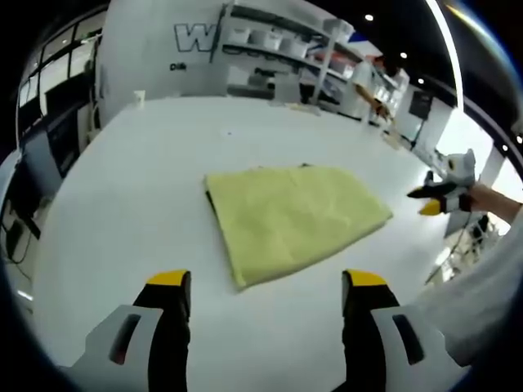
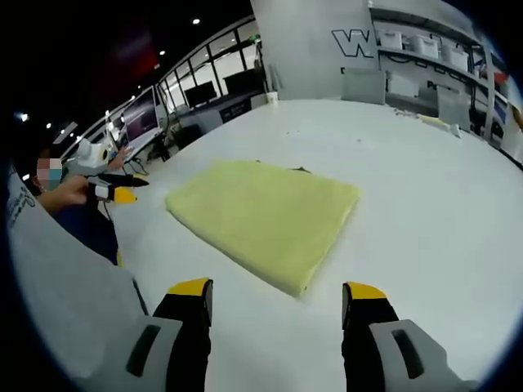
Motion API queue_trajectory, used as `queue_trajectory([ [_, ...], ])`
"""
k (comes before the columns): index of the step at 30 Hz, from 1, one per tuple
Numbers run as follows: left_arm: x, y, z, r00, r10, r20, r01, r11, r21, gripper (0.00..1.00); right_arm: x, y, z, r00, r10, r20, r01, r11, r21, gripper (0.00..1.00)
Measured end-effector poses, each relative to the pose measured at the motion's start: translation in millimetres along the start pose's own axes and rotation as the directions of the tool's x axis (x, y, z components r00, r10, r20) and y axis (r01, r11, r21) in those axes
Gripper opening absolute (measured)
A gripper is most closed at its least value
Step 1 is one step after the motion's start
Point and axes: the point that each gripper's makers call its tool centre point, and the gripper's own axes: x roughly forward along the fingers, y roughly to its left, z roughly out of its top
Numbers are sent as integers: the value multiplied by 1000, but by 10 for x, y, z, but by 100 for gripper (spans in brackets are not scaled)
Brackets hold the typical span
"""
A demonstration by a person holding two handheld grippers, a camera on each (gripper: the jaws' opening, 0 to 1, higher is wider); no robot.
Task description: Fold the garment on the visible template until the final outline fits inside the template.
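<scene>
Both grippers held apart-jawed and empty above a folded yellow garment.
The left gripper (image 1: 265,287) and right gripper (image 2: 282,296), yellow-tipped, hang over the white table (image 1: 147,163); between them lies the garment (image 1: 294,216), a soft, nubby rectangle folded flat, a dark sliver showing at its far edge. Shelving (image 1: 286,41) stands beyond.
</scene>
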Motion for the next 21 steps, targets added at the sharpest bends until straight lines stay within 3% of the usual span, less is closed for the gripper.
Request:
queue_trajectory([
  [21,-23,-44,-59,1000,-16,-10,16,1000,-12,70,-80,76,-27,1000,7,11,-7,1000,17,61],
])
